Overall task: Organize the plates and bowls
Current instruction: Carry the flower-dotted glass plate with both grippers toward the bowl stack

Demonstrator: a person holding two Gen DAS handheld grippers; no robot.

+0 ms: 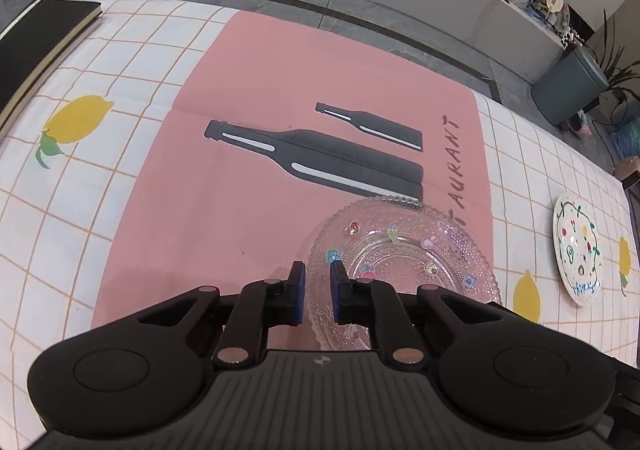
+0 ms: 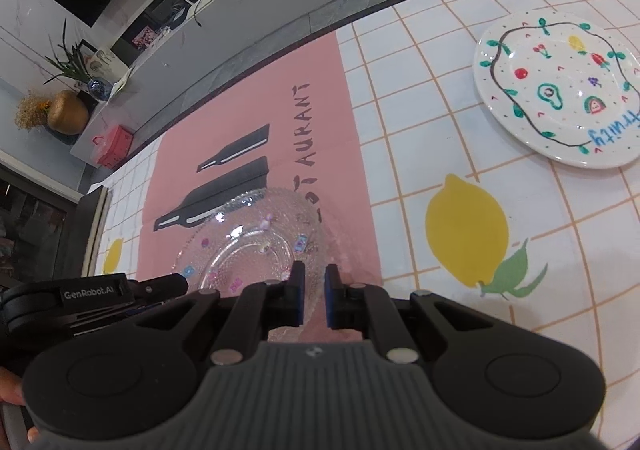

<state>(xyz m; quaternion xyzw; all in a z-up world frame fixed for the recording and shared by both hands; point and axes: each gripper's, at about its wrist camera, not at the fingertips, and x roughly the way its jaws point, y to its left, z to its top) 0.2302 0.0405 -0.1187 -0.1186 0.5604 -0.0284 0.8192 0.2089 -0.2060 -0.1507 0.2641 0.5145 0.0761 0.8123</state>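
Observation:
A clear beaded glass plate (image 1: 404, 250) with small stickers lies on the pink placemat (image 1: 280, 90). My left gripper (image 1: 318, 282) straddles its near-left rim, pads close together with the glass edge pinched between them. In the right wrist view the same glass plate (image 2: 256, 246) sits just ahead, and my right gripper (image 2: 314, 282) is shut on its near-right rim. The left gripper (image 2: 168, 282) shows there too, at the plate's left edge. A white plate painted with fruit (image 2: 560, 90) rests flat on the tablecloth to the right, and is visible at the far right as the white plate (image 1: 578, 250).
A checked tablecloth with lemon prints (image 2: 466, 230) covers the table. A black book (image 1: 40, 38) lies at the far left corner. The table's far edge (image 1: 280, 6) runs above a grey floor. A person's hand (image 2: 12, 390) shows at the lower left.

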